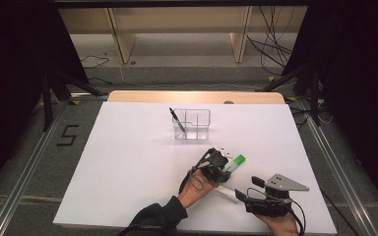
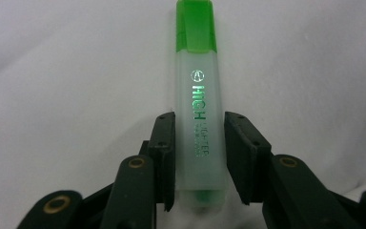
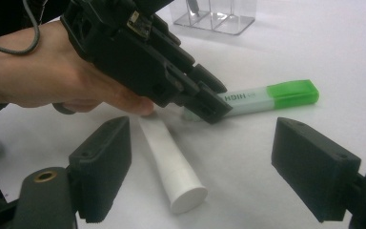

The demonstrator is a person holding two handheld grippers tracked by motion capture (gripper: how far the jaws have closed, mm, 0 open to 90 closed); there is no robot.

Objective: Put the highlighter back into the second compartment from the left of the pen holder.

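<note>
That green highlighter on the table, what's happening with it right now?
A person holds tongs in each hand. The left tongs straddle the green highlighter, which lies flat on the white table; one jaw sits against its barrel, the other shows a slight gap, so no firm grip yet. The right tongs hang open nearby, above a white tube. Farther back, a clear organizer holds a black pen.

We see the left tool [image 1: 225, 164] reaching forward and to the right from the left hand [image 1: 197, 189], its dark sleeve [image 1: 157, 216] entering at the bottom edge; its jaws stand apart, one on either side of what lies between them, a gap showing beside the right jaw; the right tool [image 1: 243, 189] sits low near the bottom edge in the right hand [image 1: 280, 225], jaws spread wide with nothing between them.
</note>
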